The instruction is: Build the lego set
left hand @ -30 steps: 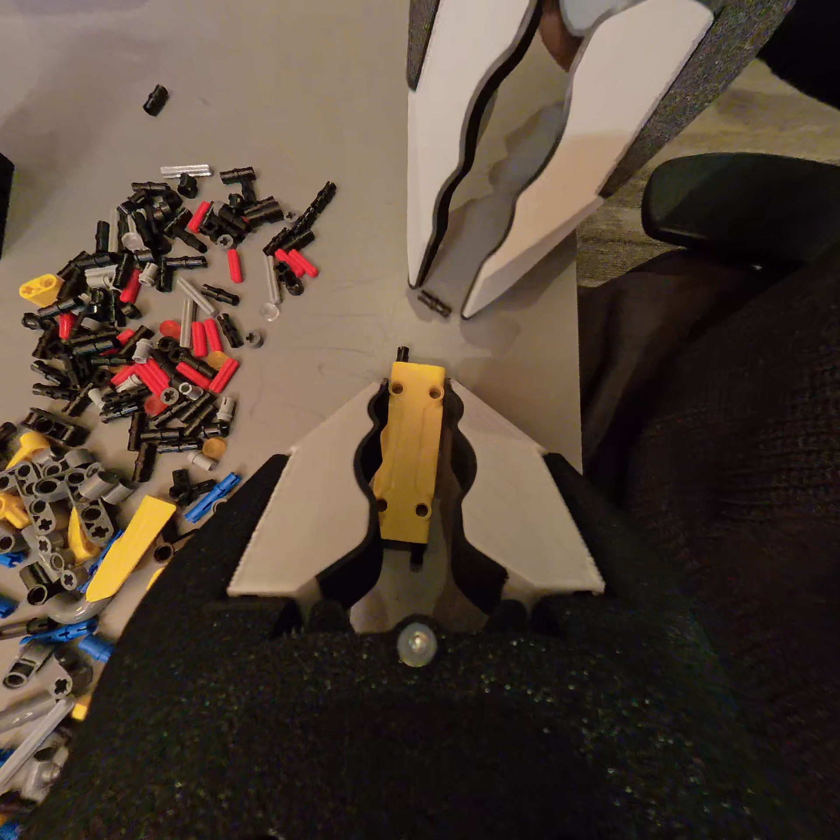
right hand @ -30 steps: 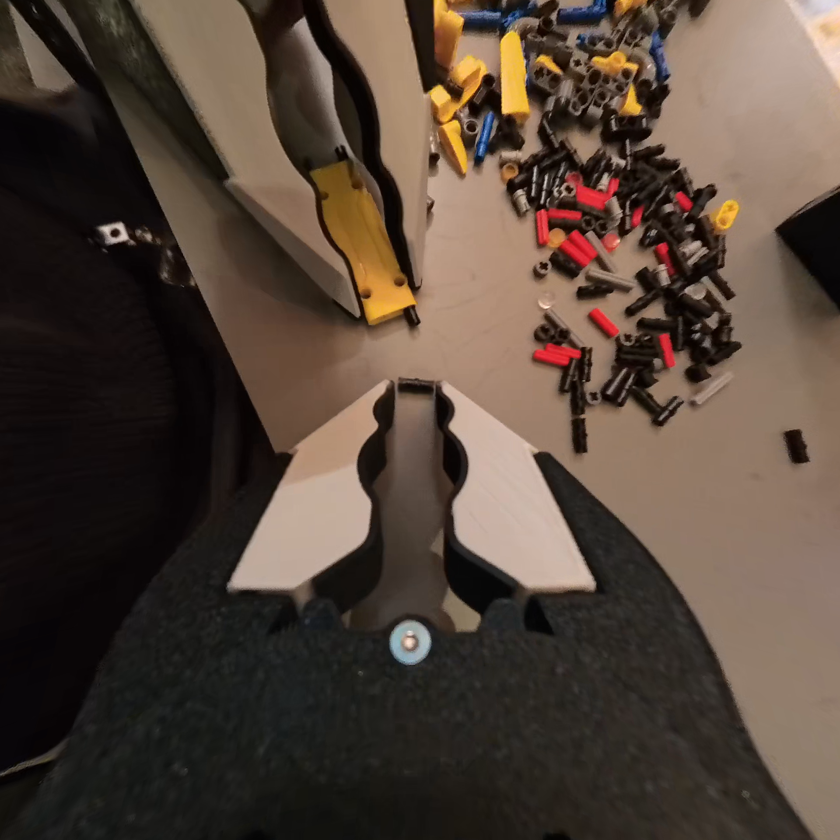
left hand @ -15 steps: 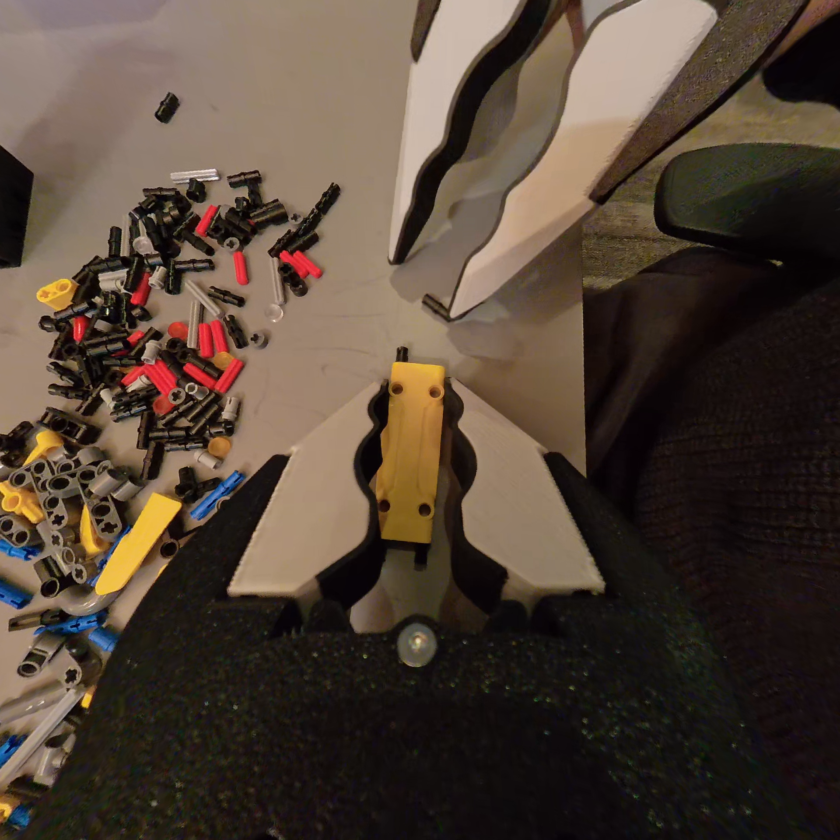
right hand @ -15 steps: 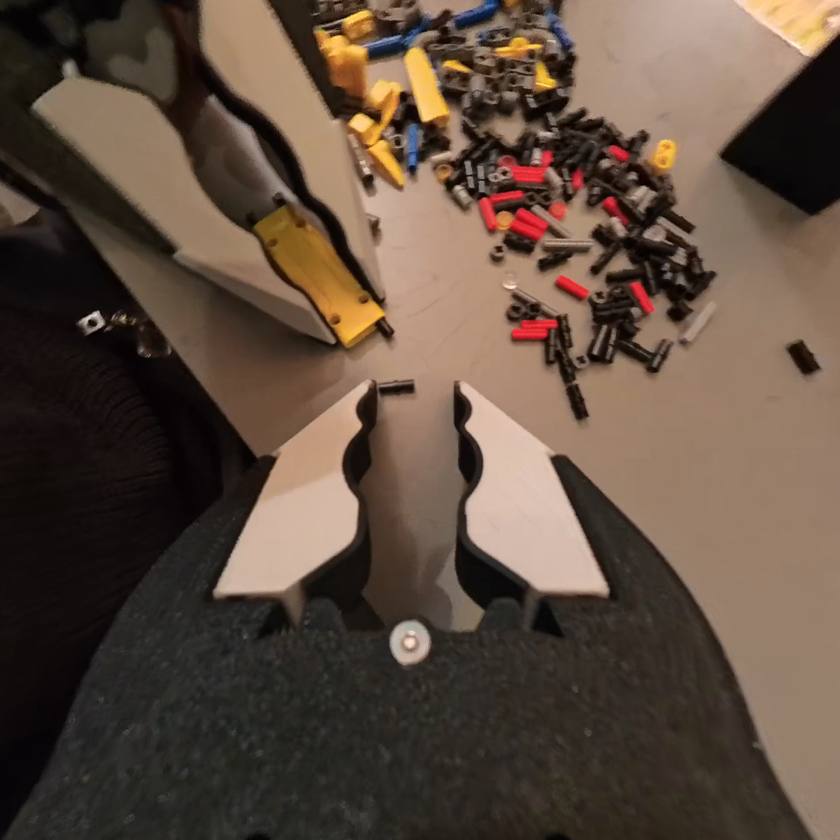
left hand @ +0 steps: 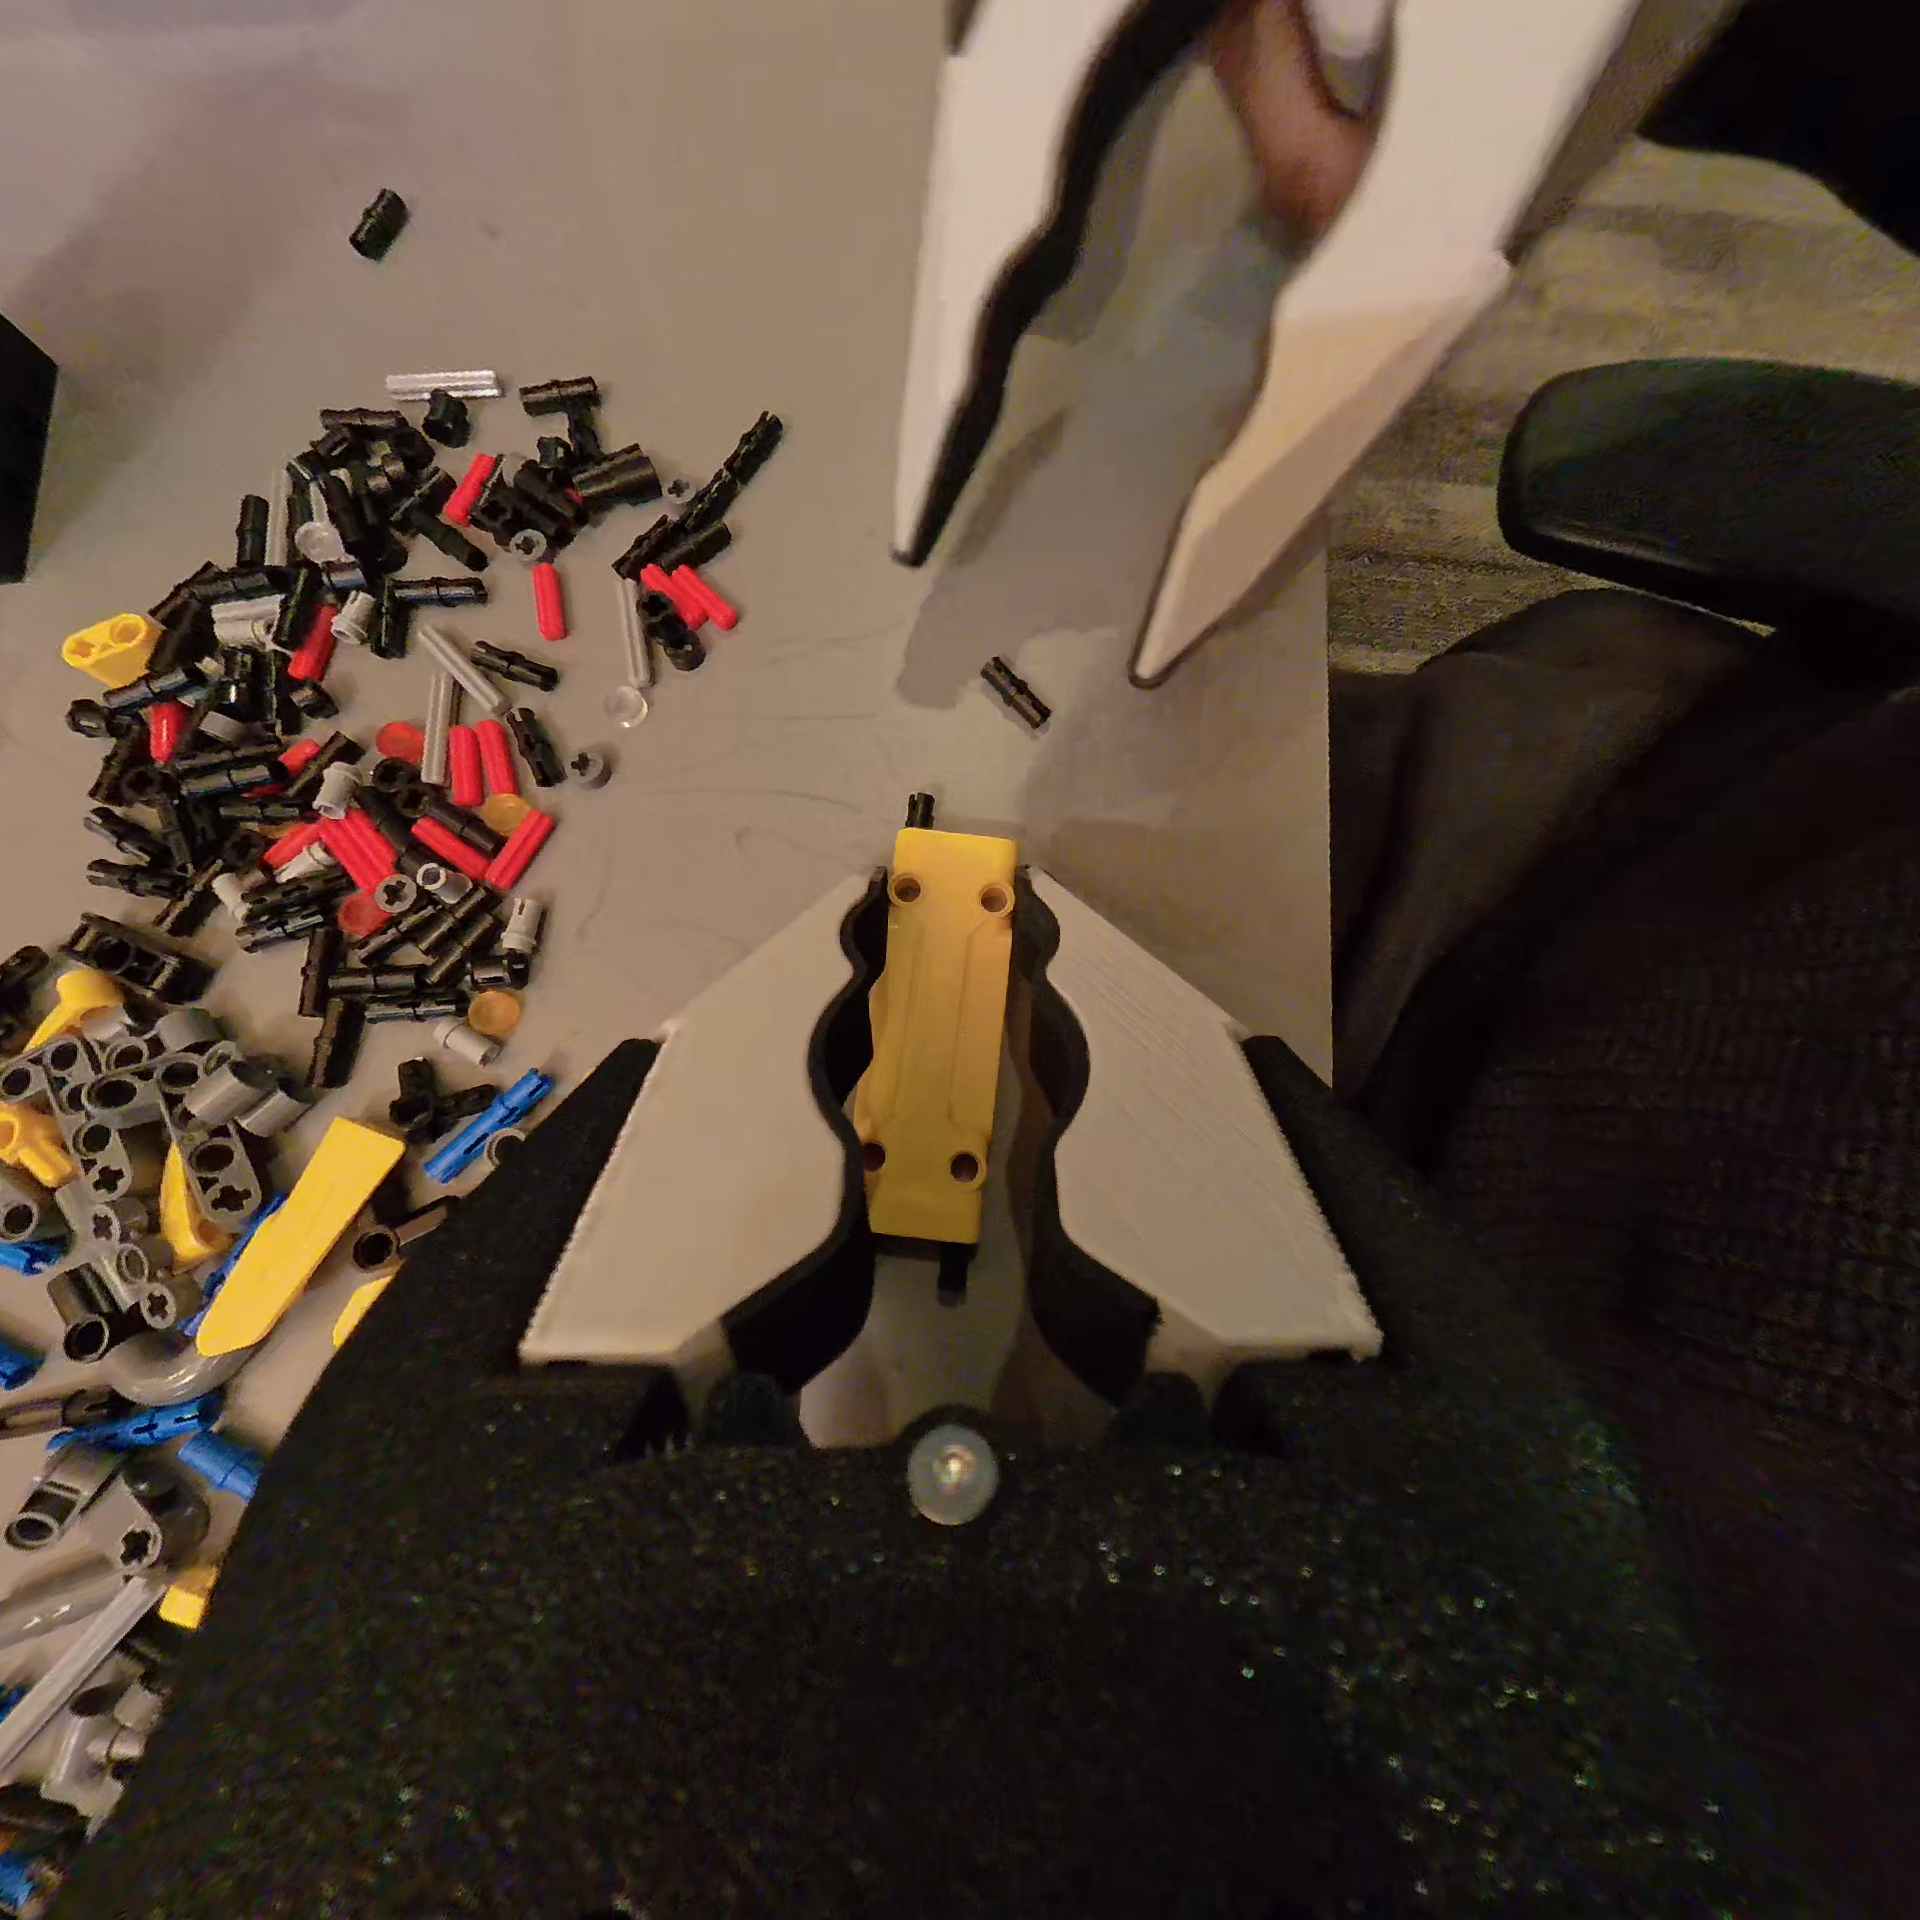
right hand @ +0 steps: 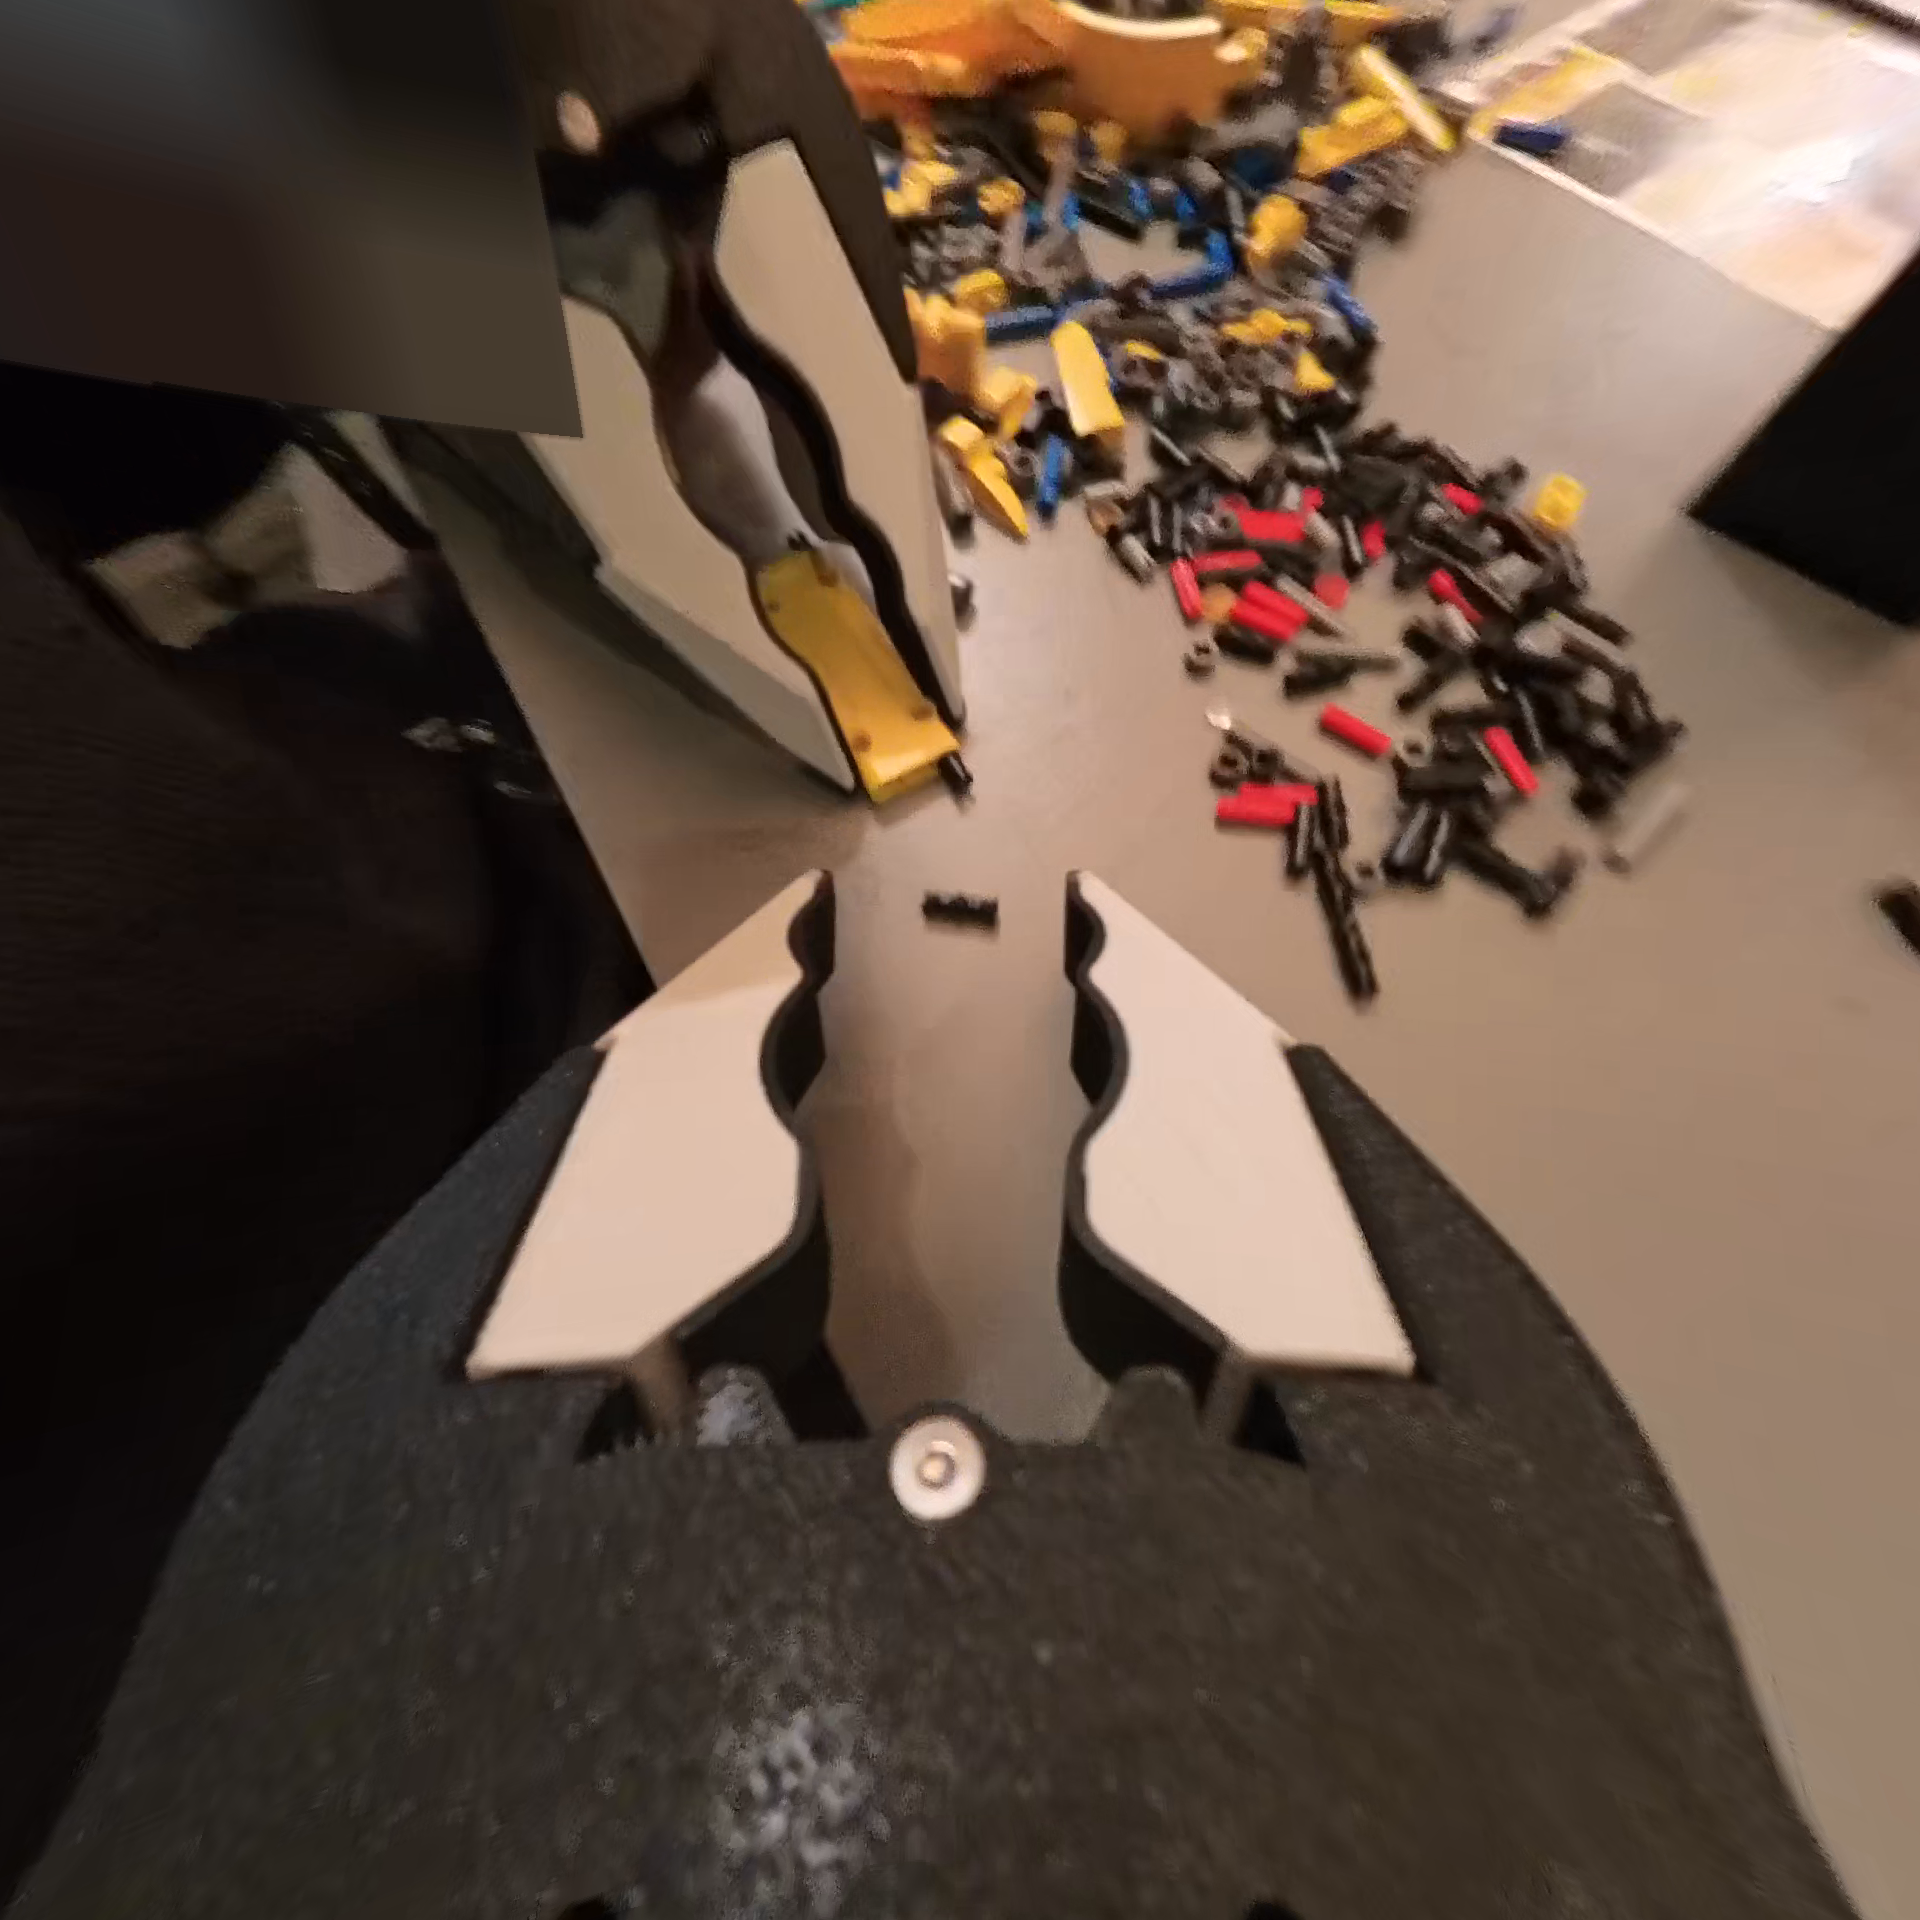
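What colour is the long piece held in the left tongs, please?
Yellow; the long piece shows best in the left wrist view.

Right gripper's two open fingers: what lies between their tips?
One small black pin lies on the grey table just ahead of the right gripper, untouched; the right wrist view shows it.

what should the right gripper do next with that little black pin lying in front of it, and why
Probably ease the right gripper forward and down, then close on the black pin. Its fingers are open, and the pin lies loose on the table just past their tips, while the left gripper holds the yellow piece.
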`<state>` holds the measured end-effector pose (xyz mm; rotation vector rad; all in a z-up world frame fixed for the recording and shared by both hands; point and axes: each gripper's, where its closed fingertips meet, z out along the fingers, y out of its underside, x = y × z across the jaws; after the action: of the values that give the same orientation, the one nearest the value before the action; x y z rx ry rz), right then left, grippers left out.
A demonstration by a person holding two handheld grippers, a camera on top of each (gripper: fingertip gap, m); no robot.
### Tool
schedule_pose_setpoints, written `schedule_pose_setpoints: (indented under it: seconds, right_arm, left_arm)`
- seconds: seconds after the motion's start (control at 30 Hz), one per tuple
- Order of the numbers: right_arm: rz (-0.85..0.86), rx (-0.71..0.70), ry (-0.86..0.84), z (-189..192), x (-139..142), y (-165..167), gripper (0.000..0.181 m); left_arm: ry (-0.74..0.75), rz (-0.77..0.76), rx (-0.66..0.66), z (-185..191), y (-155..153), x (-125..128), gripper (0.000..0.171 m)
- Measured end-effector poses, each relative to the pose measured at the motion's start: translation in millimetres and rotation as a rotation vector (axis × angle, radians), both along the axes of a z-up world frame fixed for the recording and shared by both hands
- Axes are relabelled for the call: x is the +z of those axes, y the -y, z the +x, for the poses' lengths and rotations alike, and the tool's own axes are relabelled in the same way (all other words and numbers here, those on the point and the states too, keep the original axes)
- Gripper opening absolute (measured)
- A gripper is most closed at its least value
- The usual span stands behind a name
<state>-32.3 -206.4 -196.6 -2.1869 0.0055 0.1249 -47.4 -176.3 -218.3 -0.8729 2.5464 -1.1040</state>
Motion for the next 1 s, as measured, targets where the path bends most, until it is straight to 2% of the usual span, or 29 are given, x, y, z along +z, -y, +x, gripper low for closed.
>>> schedule_pose_setpoints:
  seconds: [0.1,0.17,0.3,0.43,0.73,1.0]
  right_arm:
    - [0.017,0.243,-0.078,-4,9,-9,0.040]
    - [-0.027,0.393,-0.052,-8,4,-7,0.034]
    - [-0.123,0.527,0.013,2,-13,-7,0.029]
    - [-0.174,0.617,-0.014,1,-18,-2,0.026]
    - [-0.189,0.662,-0.004,-12,-20,15,0.020]
    - [-0.078,0.491,0.055,-9,-6,3,0.021]
  left_arm:
    - [-0.010,-0.010,0.000,0,0,0,0.024]
    - [-0.011,-0.010,0.000,0,0,0,0.024]
    - [-0.003,-0.003,0.000,0,0,0,0.024]
    - [0.005,0.005,0.002,0,0,0,0.024]
    - [0.015,0.012,0.004,0,0,0,0.024]
    - [0.015,0.013,0.004,0,0,0,0.024]
